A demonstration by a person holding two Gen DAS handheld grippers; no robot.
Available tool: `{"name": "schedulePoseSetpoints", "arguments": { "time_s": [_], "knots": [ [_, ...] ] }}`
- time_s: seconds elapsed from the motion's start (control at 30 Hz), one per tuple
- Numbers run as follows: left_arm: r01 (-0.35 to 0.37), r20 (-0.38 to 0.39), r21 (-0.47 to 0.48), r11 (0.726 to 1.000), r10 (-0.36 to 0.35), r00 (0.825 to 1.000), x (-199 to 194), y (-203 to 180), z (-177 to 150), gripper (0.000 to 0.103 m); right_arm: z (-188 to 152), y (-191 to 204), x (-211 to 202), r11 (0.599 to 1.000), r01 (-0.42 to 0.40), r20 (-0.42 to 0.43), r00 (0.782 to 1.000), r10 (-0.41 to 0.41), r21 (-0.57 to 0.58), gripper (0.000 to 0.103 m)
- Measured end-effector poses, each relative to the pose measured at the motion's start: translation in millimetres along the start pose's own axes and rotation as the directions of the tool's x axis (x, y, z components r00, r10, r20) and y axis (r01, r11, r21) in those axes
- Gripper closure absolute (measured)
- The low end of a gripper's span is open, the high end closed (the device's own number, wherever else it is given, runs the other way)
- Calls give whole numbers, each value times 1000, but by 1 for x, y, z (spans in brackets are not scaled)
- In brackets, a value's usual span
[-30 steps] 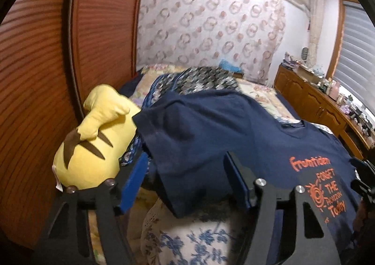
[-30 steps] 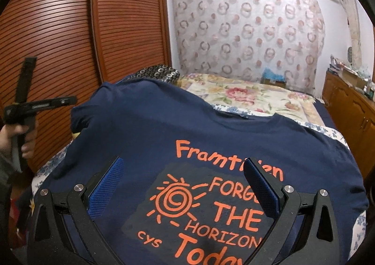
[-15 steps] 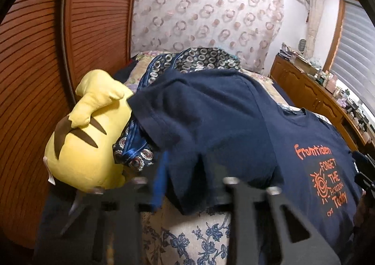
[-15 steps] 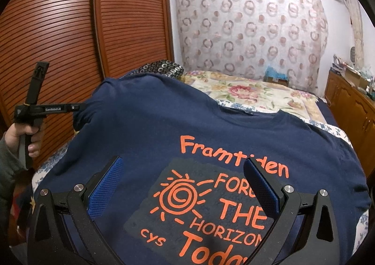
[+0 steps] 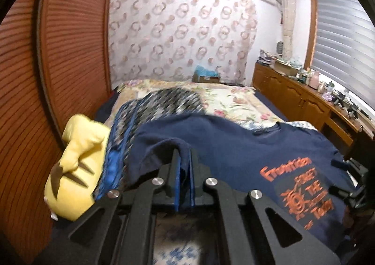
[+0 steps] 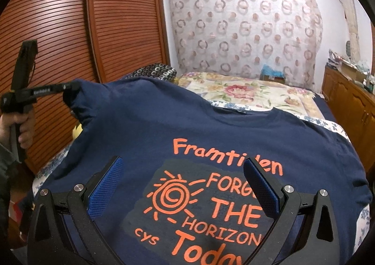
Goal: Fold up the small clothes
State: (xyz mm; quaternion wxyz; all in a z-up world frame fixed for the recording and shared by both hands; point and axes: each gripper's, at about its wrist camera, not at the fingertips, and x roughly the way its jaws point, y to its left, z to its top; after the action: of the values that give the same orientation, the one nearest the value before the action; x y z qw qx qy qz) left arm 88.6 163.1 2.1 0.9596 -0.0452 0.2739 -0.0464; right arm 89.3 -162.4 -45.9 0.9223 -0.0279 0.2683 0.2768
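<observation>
A navy T-shirt [image 6: 164, 129] with orange print lies spread on the bed, print up. In the left wrist view my left gripper [image 5: 184, 154] is shut on the sleeve of the T-shirt [image 5: 234, 145], a fold of navy cloth pinched between its blue pads and lifted off the bed. The right wrist view shows the same left gripper [image 6: 70, 91] at the far left, held by a hand [image 6: 21, 126], with the sleeve bunched at its tip. My right gripper [image 6: 185, 180] hovers open over the printed chest, nothing between its fingers.
A yellow plush toy [image 5: 75, 171] lies at the bed's left edge beside a patterned blue and black cloth [image 5: 164, 103]. Slatted wooden wardrobe doors [image 6: 70, 30] stand close on the left. A wooden cabinet [image 5: 304, 103] with clutter lines the right wall. The floral bedspread [image 6: 246, 93] stretches behind.
My left gripper has gone from open to shut on the sleeve and has risen, pulling the sleeve up. The right gripper has stayed where it was, open.
</observation>
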Motion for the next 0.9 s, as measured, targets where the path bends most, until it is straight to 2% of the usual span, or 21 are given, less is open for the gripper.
{"name": "schedulePoseSetpoints", "arguments": {
  "time_s": [0.17,0.33,0.43,0.53,0.6,0.7,0.9],
  "knots": [
    [82,-5,45,996,-81,997,11,-42,30,101,-2,-12,-7,1000,18,10,1000,-18,17,0],
    [146,-47,102,984,-142,989,23,-85,41,100,-6,-23,-10,999,27,8,1000,-27,38,0],
    [175,-56,136,975,-169,984,24,-105,39,95,-7,-28,-13,999,32,7,999,-32,43,0],
    [216,-51,139,966,-211,976,17,-113,38,82,-7,-32,-14,998,37,7,999,-37,46,0],
    [218,-43,139,966,-214,976,10,-114,37,74,-6,-34,-14,998,38,6,999,-38,48,0],
    [211,-33,147,966,-208,978,3,-111,36,68,-6,-34,-14,998,34,6,999,-35,47,0],
    [152,-3,133,979,-153,988,-13,-93,27,62,10,-26,-2,999,-38,-18,999,38,-13,4]
  ]
}}
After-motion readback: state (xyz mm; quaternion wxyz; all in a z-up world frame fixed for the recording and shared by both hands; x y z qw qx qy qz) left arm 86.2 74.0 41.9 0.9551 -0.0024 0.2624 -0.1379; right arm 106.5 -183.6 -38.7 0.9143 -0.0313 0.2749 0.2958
